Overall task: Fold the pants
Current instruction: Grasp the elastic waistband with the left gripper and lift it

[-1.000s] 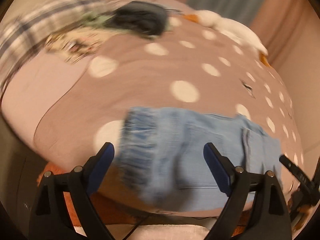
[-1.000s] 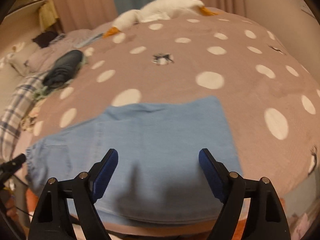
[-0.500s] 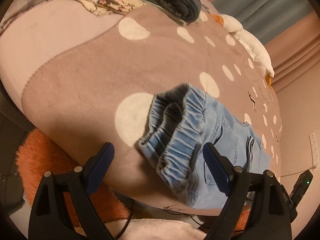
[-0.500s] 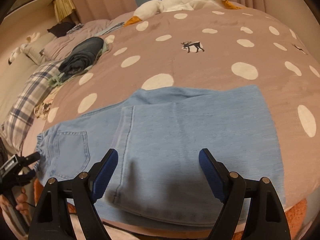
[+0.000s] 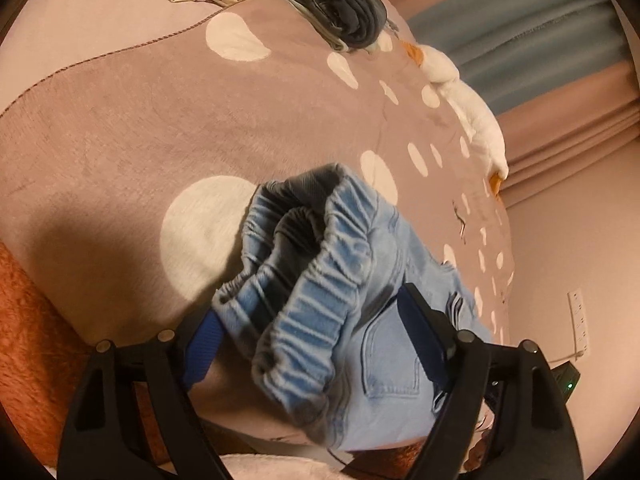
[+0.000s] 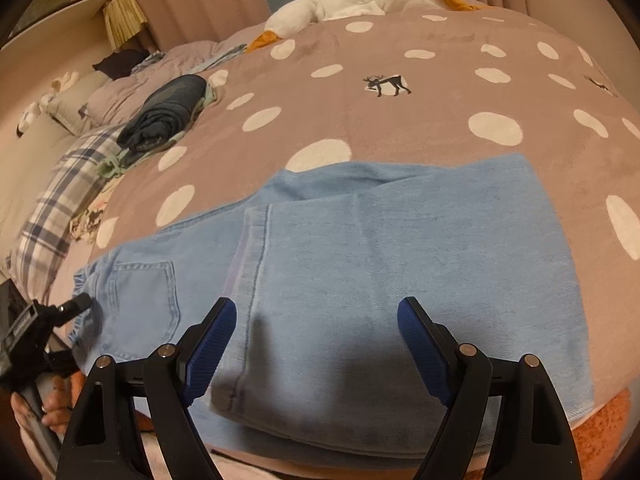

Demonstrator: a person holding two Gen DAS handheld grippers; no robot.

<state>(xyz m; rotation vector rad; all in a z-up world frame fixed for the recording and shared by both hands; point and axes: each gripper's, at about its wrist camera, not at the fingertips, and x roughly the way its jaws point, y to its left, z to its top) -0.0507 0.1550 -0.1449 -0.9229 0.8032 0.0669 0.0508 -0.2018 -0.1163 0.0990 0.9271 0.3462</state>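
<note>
The pants (image 6: 400, 280), light blue denim, lie on the dotted blanket (image 6: 440, 92) at the near edge of the bed, already doubled lengthwise with the legs folded back over themselves. The left gripper (image 5: 312, 328) sits at the elastic waistband (image 5: 304, 280), which bunches up between its jaws; those jaws have just been closing, yet the blue pads seem not to press the cloth, though the left pad is half hidden behind the fabric and I cannot be sure. The right gripper (image 6: 316, 340) hovers over the folded leg end, jaws wide apart and nothing between them, casting a shadow on the denim.

The likely next step is to pinch both ends and bring one over the other. The risks: the left jaws may catch only the top layer of the gathered waistband, so the lower layer drags and the fold splays open. The right gripper, coming down on flat denim, may fail to get under the edge. The pants also overhang the bed edge slightly and could slide off when pulled.
</note>
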